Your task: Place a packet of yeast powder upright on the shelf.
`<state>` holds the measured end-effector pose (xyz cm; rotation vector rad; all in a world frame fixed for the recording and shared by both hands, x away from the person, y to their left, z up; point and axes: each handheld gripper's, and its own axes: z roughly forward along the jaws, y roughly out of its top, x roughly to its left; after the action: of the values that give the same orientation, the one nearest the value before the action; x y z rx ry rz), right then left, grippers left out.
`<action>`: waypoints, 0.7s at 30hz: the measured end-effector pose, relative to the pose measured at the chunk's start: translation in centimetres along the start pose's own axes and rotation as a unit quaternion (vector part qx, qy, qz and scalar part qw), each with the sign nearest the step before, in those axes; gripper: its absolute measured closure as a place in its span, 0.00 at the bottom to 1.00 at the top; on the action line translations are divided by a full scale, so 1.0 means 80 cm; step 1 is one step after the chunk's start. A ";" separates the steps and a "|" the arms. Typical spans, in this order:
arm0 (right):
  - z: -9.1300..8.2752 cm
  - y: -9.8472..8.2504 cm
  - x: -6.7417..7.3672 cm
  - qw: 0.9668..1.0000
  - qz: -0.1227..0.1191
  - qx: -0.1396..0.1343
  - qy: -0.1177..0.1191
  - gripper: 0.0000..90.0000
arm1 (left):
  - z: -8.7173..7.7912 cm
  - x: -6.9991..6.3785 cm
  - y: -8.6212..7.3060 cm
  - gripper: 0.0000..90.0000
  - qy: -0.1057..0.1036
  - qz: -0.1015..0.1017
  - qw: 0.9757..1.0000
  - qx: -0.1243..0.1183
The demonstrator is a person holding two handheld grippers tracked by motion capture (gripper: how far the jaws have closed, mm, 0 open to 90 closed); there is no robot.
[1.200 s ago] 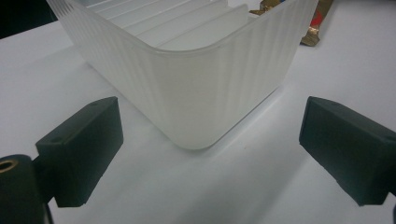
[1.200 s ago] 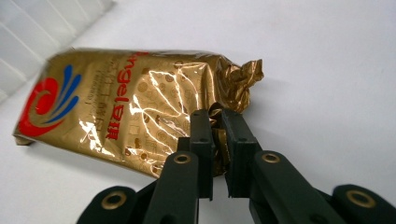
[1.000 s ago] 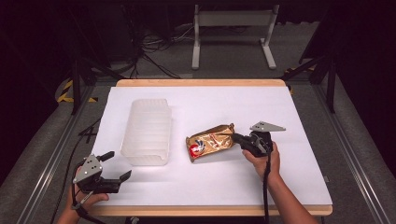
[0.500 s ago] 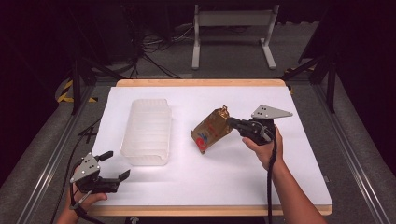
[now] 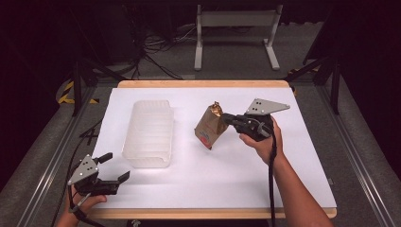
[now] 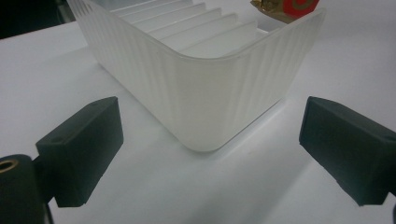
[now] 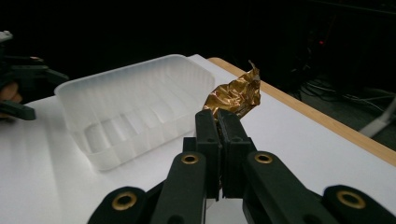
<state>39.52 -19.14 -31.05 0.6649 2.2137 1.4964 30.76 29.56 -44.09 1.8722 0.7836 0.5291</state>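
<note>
A crinkled gold and brown snack bag with a red mark near its bottom hangs upright above the white table. My right gripper is shut on the bag's top edge, held from the right by a hand. In the right gripper view the black jaws pinch the gold foil. A clear ribbed plastic bin lies left of the bag, with nothing in it. My left gripper rests open near the table's front left corner. Its wide-apart jaws face the bin's near corner, and nothing is between them.
White paper covers the table, with a wooden edge showing at the back. A metal stand and cables lie on the floor beyond. Black rails run along both sides of the table.
My right gripper has risen with the bag, which lay flat on the table and now hangs upright above it. The left gripper has stayed where it was.
</note>
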 end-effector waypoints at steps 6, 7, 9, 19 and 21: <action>0.003 0.019 0.004 0.999 -0.025 -0.006 0.034 0.98 | -0.001 0.001 -0.001 0.08 0.002 -0.004 1.000 -0.001; 0.004 0.023 0.005 0.999 -0.028 -0.007 0.041 0.98 | -0.001 0.001 -0.001 0.08 0.003 -0.004 1.000 -0.001; 0.006 0.029 0.007 0.998 -0.033 -0.008 0.047 0.98 | -0.001 0.001 -0.001 0.08 0.003 -0.004 1.000 -0.001; 0.017 0.061 0.020 0.995 -0.062 -0.016 0.072 0.98 | -0.001 0.001 -0.001 0.08 0.004 -0.005 1.000 0.000; 0.020 0.066 0.021 0.995 -0.066 -0.016 0.077 0.98 | -0.001 0.001 -0.001 0.08 0.004 -0.006 1.000 0.000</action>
<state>39.91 -15.26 -26.78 0.3967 2.2913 1.5582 30.72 29.67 -44.11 1.8652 0.7994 0.5291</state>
